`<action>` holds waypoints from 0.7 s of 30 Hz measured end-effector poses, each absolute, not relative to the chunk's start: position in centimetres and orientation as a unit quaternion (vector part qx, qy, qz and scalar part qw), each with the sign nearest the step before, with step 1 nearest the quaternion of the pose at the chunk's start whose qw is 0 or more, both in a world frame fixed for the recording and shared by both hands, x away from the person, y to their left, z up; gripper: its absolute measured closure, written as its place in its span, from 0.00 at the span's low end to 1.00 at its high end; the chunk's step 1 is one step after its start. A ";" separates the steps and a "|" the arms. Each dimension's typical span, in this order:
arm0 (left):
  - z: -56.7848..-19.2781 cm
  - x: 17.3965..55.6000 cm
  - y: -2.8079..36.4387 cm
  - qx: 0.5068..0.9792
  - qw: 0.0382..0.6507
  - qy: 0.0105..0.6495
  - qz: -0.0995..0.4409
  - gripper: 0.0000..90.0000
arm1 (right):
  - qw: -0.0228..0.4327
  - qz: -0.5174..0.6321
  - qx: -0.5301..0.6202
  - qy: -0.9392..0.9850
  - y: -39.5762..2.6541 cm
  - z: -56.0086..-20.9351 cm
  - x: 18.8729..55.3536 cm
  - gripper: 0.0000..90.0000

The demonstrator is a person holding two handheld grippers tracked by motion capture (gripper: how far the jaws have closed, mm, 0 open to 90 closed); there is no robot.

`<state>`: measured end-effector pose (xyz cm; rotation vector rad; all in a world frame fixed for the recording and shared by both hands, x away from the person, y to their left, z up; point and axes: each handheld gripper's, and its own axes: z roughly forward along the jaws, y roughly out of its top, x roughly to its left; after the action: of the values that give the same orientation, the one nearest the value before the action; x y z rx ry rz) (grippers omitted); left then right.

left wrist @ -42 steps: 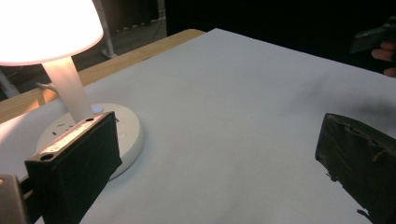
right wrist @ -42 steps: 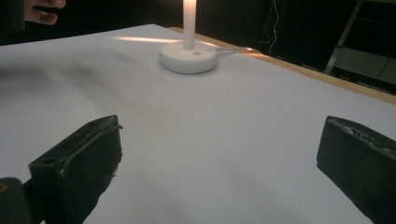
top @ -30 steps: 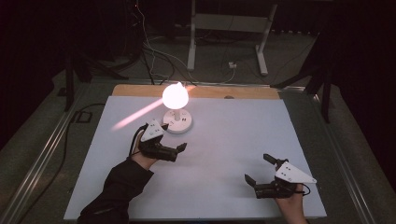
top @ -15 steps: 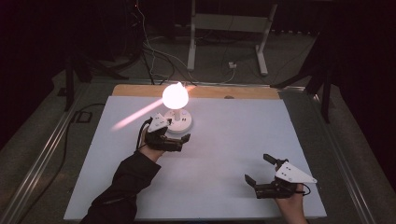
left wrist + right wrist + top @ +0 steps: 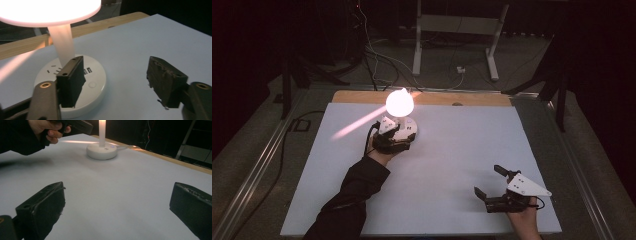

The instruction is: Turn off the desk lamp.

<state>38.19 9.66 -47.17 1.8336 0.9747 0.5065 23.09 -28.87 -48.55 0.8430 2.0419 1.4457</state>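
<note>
The lamp (image 5: 400, 112) is what I'm working around: a small lit table lamp with a glowing round shade (image 5: 47, 10) on a pale stem, standing on a round white base (image 5: 93, 81) near the far left of the white table top (image 5: 462, 150). I can see a few small slots and a round button on the top of that base in the left gripper view. It holds nothing; no container sits on the table.

My left gripper (image 5: 398, 143) is right at the base, jaws spread wide. In the left gripper view one jaw hangs over the base's top, and the other is well off to the side above bare table. I can't tell whether the near jaw actually touches the base.

My right gripper (image 5: 492, 181) is near the front right corner of the table, well apart from the lamp, jaws wide apart with only table surface between them.

A wooden strip (image 5: 472, 99) runs along the table's far edge, with cables (image 5: 377, 55) on the floor beyond.
</note>
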 end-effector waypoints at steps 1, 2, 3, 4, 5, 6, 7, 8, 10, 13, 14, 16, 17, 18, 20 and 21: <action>-47.2 38.2 9.7 0.752 0.481 0.400 0.208 0.39 | 0.248 0.531 0.309 0.749 -28.9 -48.6 23.1 0.00; -47.5 38.5 9.6 0.753 0.471 0.405 0.216 0.43 | 0.248 0.530 0.309 0.750 -28.9 -48.6 23.1 0.00; -47.6 38.6 9.7 0.752 0.468 0.410 0.218 0.48 | 0.248 0.530 0.309 0.749 -28.9 -48.6 23.1 0.00; -47.7 38.7 9.7 0.751 0.469 0.411 0.216 0.49 | 0.248 0.531 0.309 0.749 -28.9 -48.6 23.1 0.00; -47.8 38.8 9.7 0.750 0.468 0.414 0.219 0.51 | 0.248 0.531 0.309 0.749 -28.9 -48.6 23.1 0.00; -47.8 38.8 9.7 0.750 0.468 0.414 0.219 0.53 | 0.248 0.531 0.309 0.750 -28.8 -48.6 23.1 0.00; -48.0 39.1 9.8 0.746 0.464 0.421 0.224 0.56 | 0.247 0.530 0.308 0.750 -28.8 -48.6 23.1 0.00; -48.1 39.2 9.8 0.746 0.462 0.423 0.225 0.58 | 0.247 0.530 0.309 0.750 -28.8 -48.6 23.1 0.00; -48.4 39.5 9.9 0.743 0.456 0.432 0.230 0.63 | 0.246 0.530 0.308 0.750 -28.8 -48.6 23.1 0.00; -48.7 39.9 10.0 0.739 0.460 0.439 0.222 0.64 | 0.247 0.530 0.308 0.751 -28.8 -48.6 23.1 0.00; -48.7 39.9 10.0 0.739 0.460 0.439 0.222 0.65 | 0.246 0.530 0.308 0.751 -28.8 -48.6 23.1 0.00; -49.0 40.2 10.1 0.739 0.459 0.442 0.217 0.71 | 0.246 0.530 0.308 0.750 -28.8 -48.6 23.1 0.00; -49.2 40.3 10.0 0.742 0.454 0.442 0.219 0.73 | 0.245 0.531 0.308 0.751 -28.9 -48.6 23.1 0.00; -49.2 40.3 10.0 0.742 0.454 0.442 0.219 0.76 | 0.245 0.531 0.308 0.751 -28.9 -48.6 23.1 0.00; -49.3 40.5 9.9 0.742 0.451 0.444 0.220 0.80 | 0.245 0.530 0.308 0.751 -28.8 -48.6 23.1 0.00; -49.4 40.6 9.9 0.744 0.450 0.443 0.219 0.83 | 0.245 0.530 0.308 0.751 -28.8 -48.6 23.1 0.00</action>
<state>40.59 9.89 -49.40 1.8401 1.0956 0.5411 23.14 -28.84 -48.60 0.8404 2.0497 1.4481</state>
